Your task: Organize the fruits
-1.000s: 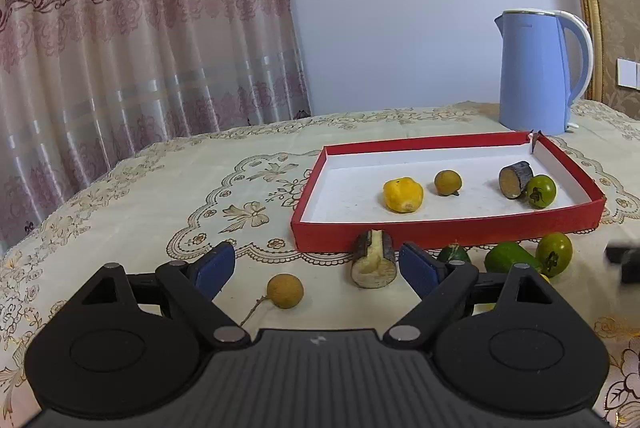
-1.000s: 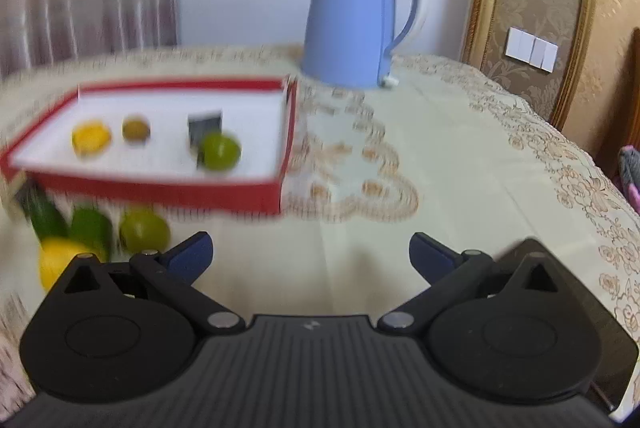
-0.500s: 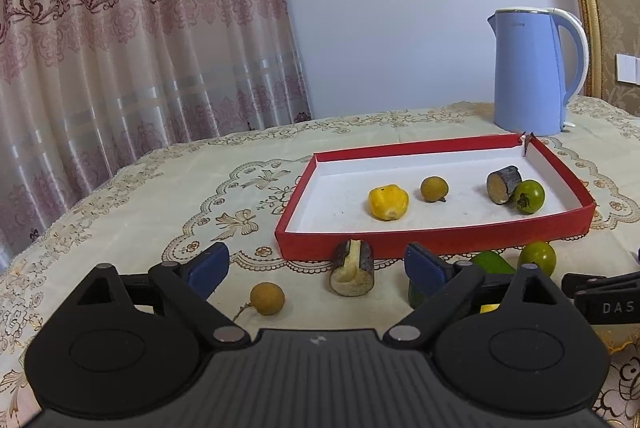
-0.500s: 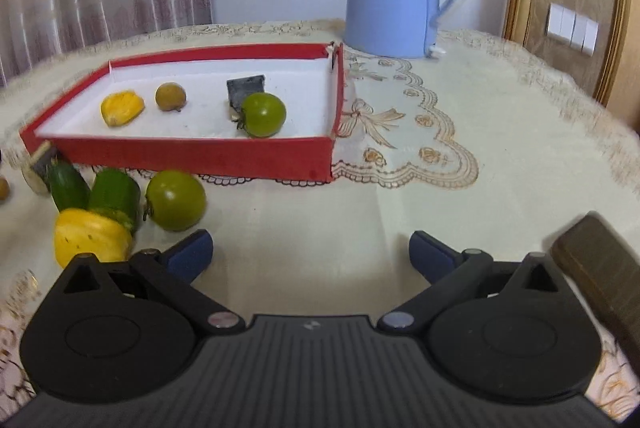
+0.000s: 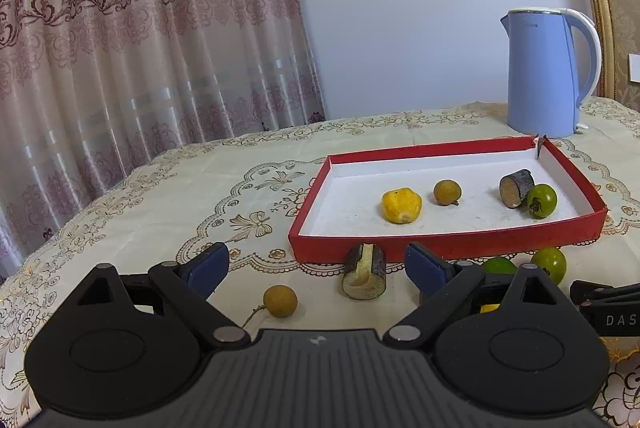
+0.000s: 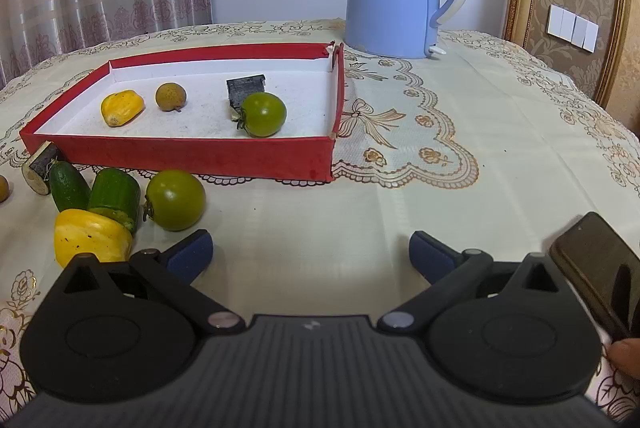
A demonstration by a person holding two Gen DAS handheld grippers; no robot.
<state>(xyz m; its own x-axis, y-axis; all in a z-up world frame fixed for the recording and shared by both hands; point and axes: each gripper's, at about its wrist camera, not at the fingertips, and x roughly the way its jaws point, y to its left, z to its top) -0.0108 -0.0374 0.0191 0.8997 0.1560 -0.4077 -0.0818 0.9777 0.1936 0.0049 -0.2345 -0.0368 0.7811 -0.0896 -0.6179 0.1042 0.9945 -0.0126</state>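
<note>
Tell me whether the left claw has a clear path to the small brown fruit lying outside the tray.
Probably yes: the left claw stands open, empty, with the brown fruit just ahead on bare cloth.

1. Red tray holds a yellow fruit, a brown longan, a dark cut piece and a green tomato.
2. Outside its front wall lie another green tomato, two cucumber pieces, a second yellow fruit, a second cut piece and a second longan.

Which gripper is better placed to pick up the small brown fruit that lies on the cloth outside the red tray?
Left. The left gripper is open, with the brown fruit lying just ahead between its fingers. For the right gripper the fruit sits far off at the picture's left edge, past other produce.
</note>
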